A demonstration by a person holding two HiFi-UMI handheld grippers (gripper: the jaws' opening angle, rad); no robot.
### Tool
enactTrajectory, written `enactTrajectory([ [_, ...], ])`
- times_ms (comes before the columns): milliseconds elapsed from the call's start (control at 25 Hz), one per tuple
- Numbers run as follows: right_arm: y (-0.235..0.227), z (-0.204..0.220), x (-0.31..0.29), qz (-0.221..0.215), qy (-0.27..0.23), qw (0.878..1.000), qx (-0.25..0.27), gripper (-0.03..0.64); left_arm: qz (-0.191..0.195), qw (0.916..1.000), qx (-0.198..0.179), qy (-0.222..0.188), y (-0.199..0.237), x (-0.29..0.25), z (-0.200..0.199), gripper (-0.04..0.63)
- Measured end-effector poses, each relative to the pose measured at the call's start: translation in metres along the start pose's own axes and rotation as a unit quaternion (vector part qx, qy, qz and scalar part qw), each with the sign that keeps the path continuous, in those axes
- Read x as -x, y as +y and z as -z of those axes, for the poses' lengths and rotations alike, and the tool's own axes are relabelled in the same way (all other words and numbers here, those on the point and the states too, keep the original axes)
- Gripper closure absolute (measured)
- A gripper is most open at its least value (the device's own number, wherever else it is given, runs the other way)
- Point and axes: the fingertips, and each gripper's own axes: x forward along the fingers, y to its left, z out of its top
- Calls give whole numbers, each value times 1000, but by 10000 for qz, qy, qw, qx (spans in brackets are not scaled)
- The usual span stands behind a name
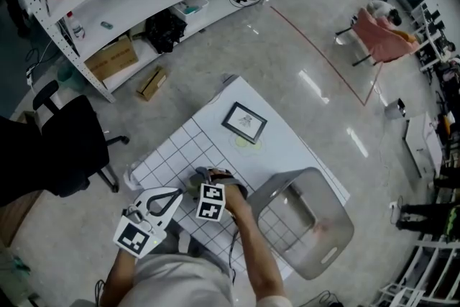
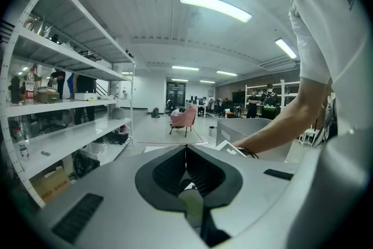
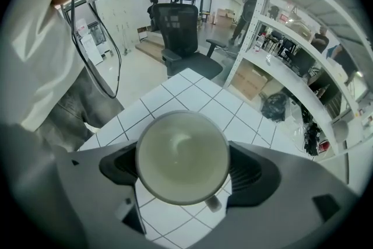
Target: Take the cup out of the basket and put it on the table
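Cup [image 3: 182, 157] — round, pale and smooth-glazed, with a small handle stub at its lower edge — is pinched between the dark ribbed pads [image 3: 120, 165] of the right gripper [image 3: 183, 165]. It hangs over the white gridded table [image 3: 192, 90]; whether it touches the top cannot be told. Only the head view shows the grey, round-cornered basket [image 1: 341, 234] just beside that arm, and a black-framed card [image 1: 244, 122] lying flat farther along. The left gripper [image 2: 186, 150] has its jaw tips pressed together — its own view looks out at shelving [image 2: 64, 108].
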Motion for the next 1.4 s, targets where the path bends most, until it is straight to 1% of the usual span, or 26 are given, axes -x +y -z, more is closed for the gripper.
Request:
enactTrajectory([
  [160,6,3,-3,-76,54,10000,26,184,-13,10000,34,26,0,1,1,584],
  [280,6,5,-4,7,127,9999,8,184,23,10000,-31,51,0,1,1,584],
  [400,4,8,0,83,159,9998,-61,184,27,10000,13,37,0,1,2,584],
  [640,2,4,26,277,88,9993,-254,184,116,9999,-75,-59,-2,3,-2,584],
  [760,0,-6,47,599,-35,9978,-286,184,124,9996,97,-236,-1,8,-10,584],
  [840,-6,-18,68,980,-235,9943,-339,184,87,9992,198,-322,3,12,-15,584],
  [880,-11,-27,83,1235,-409,9906,-422,184,66,9992,200,-348,5,14,-18,584],
  [920,-17,-37,101,1542,-644,9844,-547,184,47,9992,184,-361,7,16,-20,584],
  [960,-23,-47,122,1887,-920,9752,-703,186,35,9992,152,-370,9,17,-23,584],
  [1000,-29,-55,143,2244,-1209,9629,-881,186,32,9992,103,-389,10,19,-27,584],
  [1080,-35,-65,183,2810,-1824,9328,-1330,193,48,9989,2,-462,10,22,-35,584],
  [1120,-34,-68,202,3002,-2142,9161,-1575,228,70,9987,-41,-496,9,23,-38,585],
  [1200,-29,-70,235,3276,-2697,8834,-1991,346,134,9984,-92,-543,5,23,-43,584],
  [1240,-25,-69,248,3369,-2888,8701,-2143,368,178,9982,-118,-559,3,22,-45,584],
  [1280,-21,-67,259,3448,-3014,8601,-2247,389,226,9980,-148,-571,0,21,-47,584],
  [1360,-12,-63,277,3581,-3215,8433,-2392,491,326,9975,-193,-598,-7,21,-50,585],
  [1400,-8,-62,284,3623,-3381,8321,-2491,526,378,9972,-191,-616,-10,20,-52,585],
])
